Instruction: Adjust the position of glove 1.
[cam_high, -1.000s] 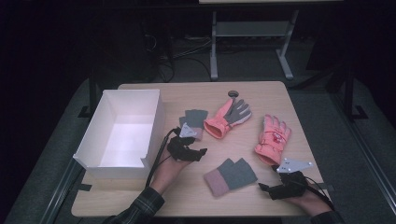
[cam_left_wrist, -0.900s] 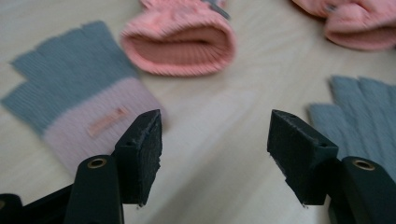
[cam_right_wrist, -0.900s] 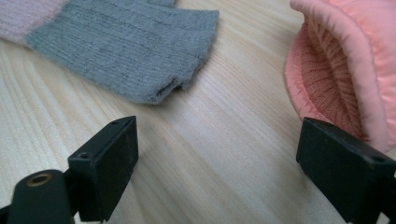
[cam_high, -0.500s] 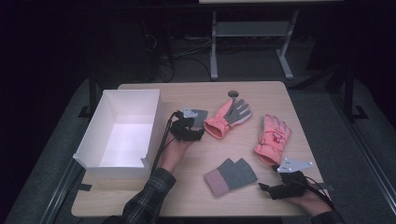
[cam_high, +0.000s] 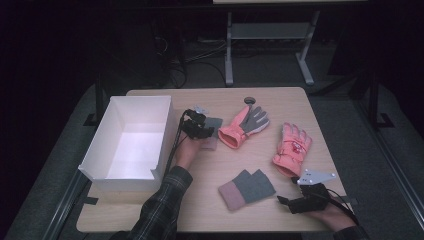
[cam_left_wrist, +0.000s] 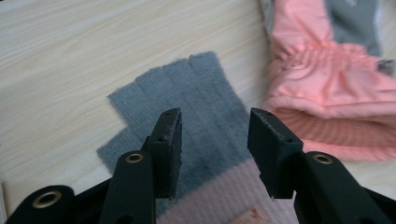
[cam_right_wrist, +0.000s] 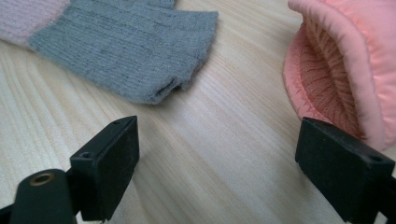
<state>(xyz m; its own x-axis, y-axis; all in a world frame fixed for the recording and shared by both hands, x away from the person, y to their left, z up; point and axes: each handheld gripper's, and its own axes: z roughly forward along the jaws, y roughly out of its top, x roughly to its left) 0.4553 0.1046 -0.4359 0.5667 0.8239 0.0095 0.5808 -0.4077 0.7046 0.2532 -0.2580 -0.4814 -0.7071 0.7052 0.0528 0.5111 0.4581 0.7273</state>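
Since a second ago I am carrying my left gripper (cam_high: 204, 131) away from the middle of the table (cam_high: 210, 205) and up toward its far side, so it is now sitting over the knit glove (cam_left_wrist: 187, 107) that lies between the white box (cam_high: 131, 142) and the nearer pink glove (cam_high: 242, 127). Its jaws have just been closing and are standing about half open, hanging over the grey part of that knit glove with the fabric below the gap; I cannot tell whether the pads are pressing it yet. My right gripper (cam_high: 292, 202) is resting where it was, at the near right corner, jaws wide with bare wood between them. The knit glove is lying flat, its long axis running from the near edge to the far edge, pink cuff toward me and short grey finger stubs pointing away. A second knit glove (cam_high: 246, 189) is lying near my right gripper, and another pink glove (cam_high: 292, 147) is just beyond that gripper. The table is pale wood-grain with rounded corners and a round grommet (cam_high: 249, 100) at the far edge; it is standing on grey carpet in a dark room, with a metal frame (cam_high: 265, 45) and cables behind it.
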